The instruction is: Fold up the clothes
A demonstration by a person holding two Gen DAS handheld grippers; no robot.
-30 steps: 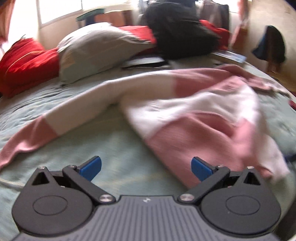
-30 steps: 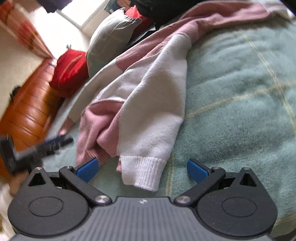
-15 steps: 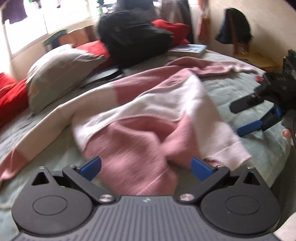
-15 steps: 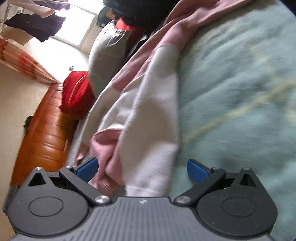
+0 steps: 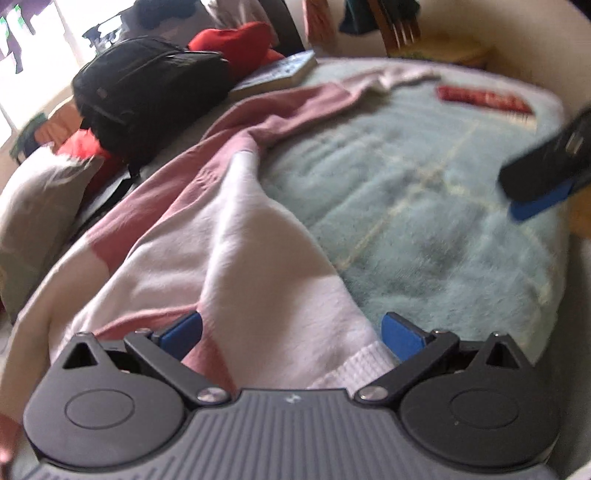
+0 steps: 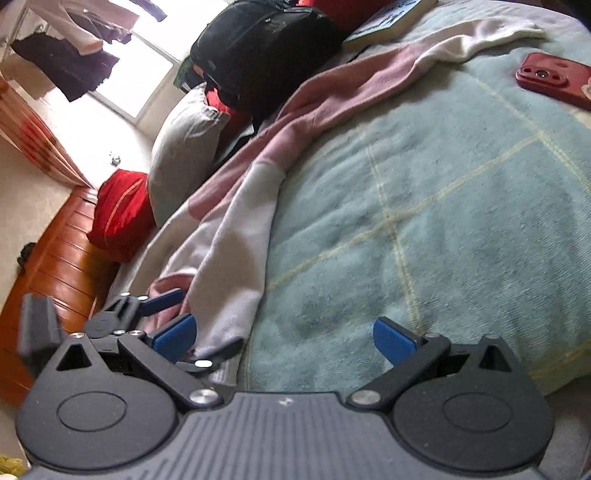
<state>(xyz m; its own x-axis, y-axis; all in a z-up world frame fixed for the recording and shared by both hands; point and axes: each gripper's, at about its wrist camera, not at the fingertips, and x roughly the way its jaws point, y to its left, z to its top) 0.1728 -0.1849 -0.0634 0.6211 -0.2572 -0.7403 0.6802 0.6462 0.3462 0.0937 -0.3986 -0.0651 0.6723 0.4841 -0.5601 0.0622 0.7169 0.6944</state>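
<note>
A pink and white sweater (image 5: pixel 229 236) lies crumpled on the pale green blanket (image 5: pixel 424 206); it also shows in the right wrist view (image 6: pixel 236 236). My left gripper (image 5: pixel 291 334) is open, its jaws astride the sweater's white ribbed hem (image 5: pixel 354 365). It shows in the right wrist view (image 6: pixel 162 306) at the lower left, at the hem. My right gripper (image 6: pixel 282 334) is open and empty over the blanket, right of the sweater. It shows blurred in the left wrist view (image 5: pixel 543 184) at the right edge.
A black backpack (image 6: pixel 266 48), a grey pillow (image 6: pixel 184 147), red cushions (image 6: pixel 122 214) and a book (image 6: pixel 391 18) lie at the back of the bed. A red phone (image 6: pixel 554 79) lies on the blanket at far right. A wooden bed frame (image 6: pixel 51 266) runs along the left.
My left gripper has swung right and moved in on the sweater's white hem, which now lies between its open jaws. My right gripper has shifted right, off the sweater, over bare blanket.
</note>
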